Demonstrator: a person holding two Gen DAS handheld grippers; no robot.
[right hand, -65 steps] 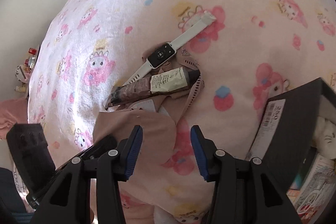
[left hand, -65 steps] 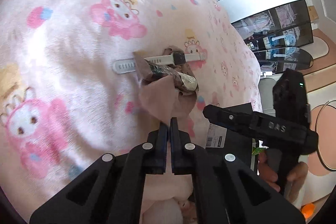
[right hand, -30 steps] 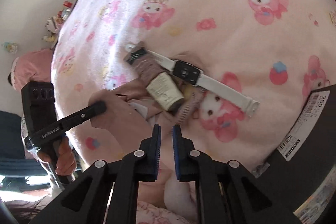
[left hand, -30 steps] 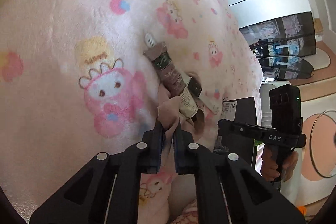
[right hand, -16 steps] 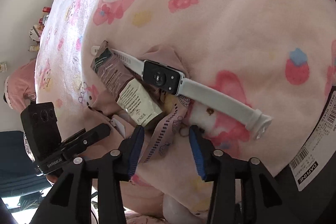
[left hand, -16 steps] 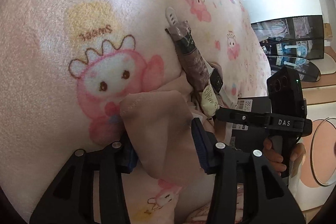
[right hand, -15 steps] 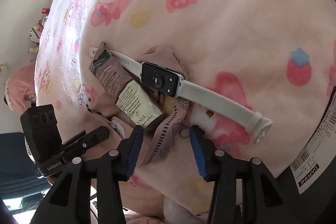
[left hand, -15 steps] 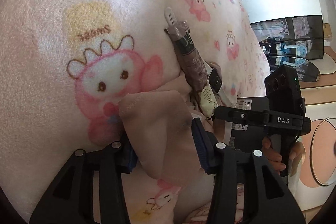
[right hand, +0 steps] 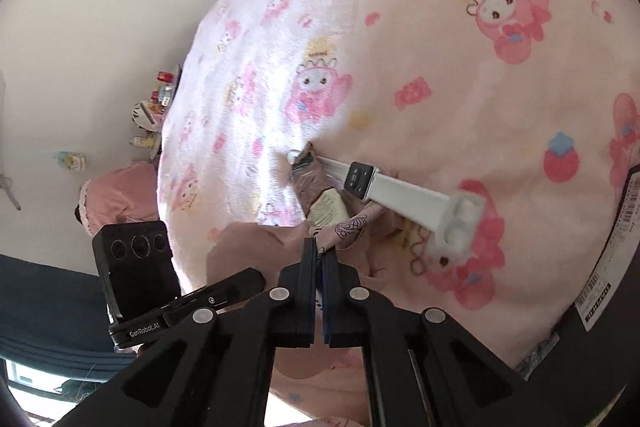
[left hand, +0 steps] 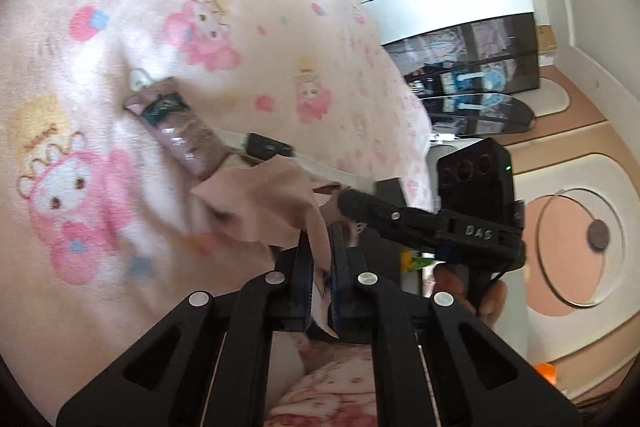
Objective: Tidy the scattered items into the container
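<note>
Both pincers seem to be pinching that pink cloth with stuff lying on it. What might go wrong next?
1. The watch and tube lie on the cloth; lifting it may tip them onto the blanket.
2. The left gripper and right gripper each pinch only an edge, which may slip out.

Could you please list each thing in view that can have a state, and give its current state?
Left gripper: jaws just closed, shut on the pink cloth.
Right gripper: jaws just closed, shut on the same cloth's patterned edge.
Smartwatch: unbuckled, strap laid out straight.
Cream tube: lying flat on the blanket.
</note>
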